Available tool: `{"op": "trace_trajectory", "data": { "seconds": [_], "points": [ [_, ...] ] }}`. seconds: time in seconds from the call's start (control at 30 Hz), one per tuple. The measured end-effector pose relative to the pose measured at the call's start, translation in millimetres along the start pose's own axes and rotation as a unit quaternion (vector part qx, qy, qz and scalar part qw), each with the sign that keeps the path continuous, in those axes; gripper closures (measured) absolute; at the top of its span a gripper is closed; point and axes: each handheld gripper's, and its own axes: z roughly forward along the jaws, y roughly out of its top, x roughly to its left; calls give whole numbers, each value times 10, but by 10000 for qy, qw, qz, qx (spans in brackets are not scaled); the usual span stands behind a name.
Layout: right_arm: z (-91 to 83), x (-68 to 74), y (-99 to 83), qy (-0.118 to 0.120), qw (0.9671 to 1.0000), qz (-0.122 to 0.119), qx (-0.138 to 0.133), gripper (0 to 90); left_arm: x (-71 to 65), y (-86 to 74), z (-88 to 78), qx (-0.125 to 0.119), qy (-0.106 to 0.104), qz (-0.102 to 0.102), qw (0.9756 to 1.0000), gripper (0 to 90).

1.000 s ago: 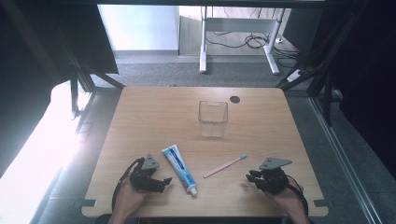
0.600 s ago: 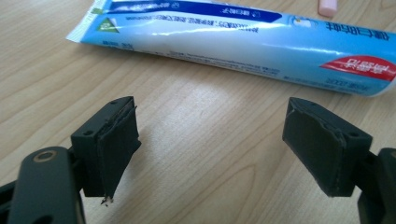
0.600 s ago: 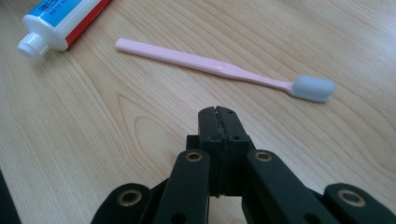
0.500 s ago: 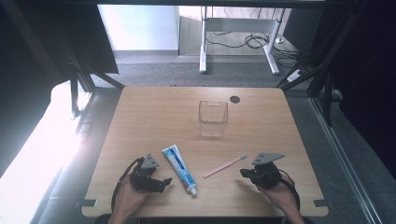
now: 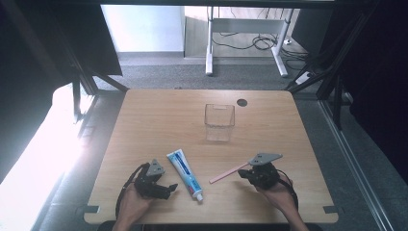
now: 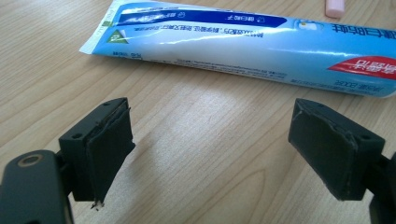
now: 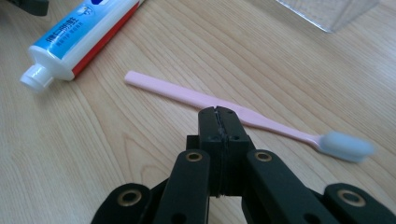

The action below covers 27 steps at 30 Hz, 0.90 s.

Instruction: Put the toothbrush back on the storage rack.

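A blue and white toothpaste tube (image 5: 184, 174) lies near the table's front edge, cap toward me. To its right a pink toothbrush (image 5: 228, 173) lies at a slant. My left gripper (image 5: 168, 188) rests just left of the tube. In the left gripper view its jaws (image 6: 224, 149) stand wide apart, having just opened a little more. Only bare wood is between them, and the tube (image 6: 243, 35) lies beyond. My right gripper (image 7: 219, 116) is shut on nothing, its tip right in front of the toothbrush handle (image 7: 187, 95).
A clear square container (image 5: 219, 122) stands upright at the table's middle, behind both items. A dark round hole (image 5: 242, 102) sits near the far edge. Bare wood spreads to the left and right of the container.
My right hand has slid left across the table, up to the toothbrush. The left hand has stayed where it was.
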Motion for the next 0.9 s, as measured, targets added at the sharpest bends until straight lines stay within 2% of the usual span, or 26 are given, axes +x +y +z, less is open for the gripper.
{"op": "trace_trajectory", "data": {
  "seconds": [0.17,0.4,0.53,0.9],
  "points": [
    [107,37,80,99,9999,17,50,900,-15,5,11,53,-6,56,10000,136],
    [268,79,163,229,9996,120,86,900,-11,-2,11,42,-1,4,10000,132],
    [373,114,209,291,9994,87,148,900,-14,-3,13,49,-3,13,10000,132],
    [597,169,286,261,9993,80,264,900,-30,-3,31,143,45,139,9998,133]
  ]
}}
